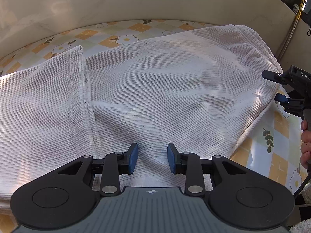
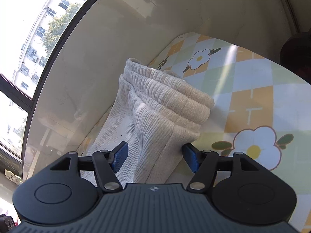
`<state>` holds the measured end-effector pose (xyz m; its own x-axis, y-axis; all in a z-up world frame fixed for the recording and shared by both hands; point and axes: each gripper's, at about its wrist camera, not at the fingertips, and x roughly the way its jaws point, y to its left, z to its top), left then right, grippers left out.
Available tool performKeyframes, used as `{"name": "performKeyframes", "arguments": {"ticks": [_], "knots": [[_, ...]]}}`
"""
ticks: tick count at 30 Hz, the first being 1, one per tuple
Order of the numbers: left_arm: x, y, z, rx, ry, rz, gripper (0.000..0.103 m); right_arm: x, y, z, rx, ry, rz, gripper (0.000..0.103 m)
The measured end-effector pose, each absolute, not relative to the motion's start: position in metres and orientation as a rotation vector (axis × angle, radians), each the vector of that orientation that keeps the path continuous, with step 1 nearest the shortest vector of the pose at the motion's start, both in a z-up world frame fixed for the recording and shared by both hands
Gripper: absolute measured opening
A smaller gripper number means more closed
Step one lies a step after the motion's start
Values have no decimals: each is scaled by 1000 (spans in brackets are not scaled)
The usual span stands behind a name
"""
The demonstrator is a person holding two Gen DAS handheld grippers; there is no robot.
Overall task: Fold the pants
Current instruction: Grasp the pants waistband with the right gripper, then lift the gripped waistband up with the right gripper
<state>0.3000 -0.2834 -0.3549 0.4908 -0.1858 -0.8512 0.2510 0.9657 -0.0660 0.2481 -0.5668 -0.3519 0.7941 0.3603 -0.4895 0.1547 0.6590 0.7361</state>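
I see the white pants [image 1: 155,81] lying flat on the flowery tablecloth [image 2: 252,97], with my left gripper [image 1: 152,158] spread open above the cloth and my right gripper [image 2: 155,156] spread wide around the thick waistband end, not pinching it.

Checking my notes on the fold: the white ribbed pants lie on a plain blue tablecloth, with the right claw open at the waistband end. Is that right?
Not quite. The tablecloth is not plain blue: it is checked in orange, green and pale blue with white flowers, as the right wrist view shows. The rest holds: the white ribbed pants lie on it, and the right claw is open at the waistband end.
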Motion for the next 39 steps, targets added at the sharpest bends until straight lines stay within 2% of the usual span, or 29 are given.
{"name": "performKeyframes", "arguments": {"ticks": [17,19,25,30,39], "knots": [[284,-293,-357,49,1025,-238,35,272,-569,-363,945,605,63,64],[281,-295,-356,51,1024,-236,35,275,-569,-364,939,616,34,46],[274,-299,-354,40,1034,-222,35,276,-570,-352,905,606,41,34],[273,-301,-351,-5,1041,-226,35,257,-584,-331,891,524,70,33],[260,-327,-349,73,1037,-289,36,251,-604,-358,962,568,47,37]]}}
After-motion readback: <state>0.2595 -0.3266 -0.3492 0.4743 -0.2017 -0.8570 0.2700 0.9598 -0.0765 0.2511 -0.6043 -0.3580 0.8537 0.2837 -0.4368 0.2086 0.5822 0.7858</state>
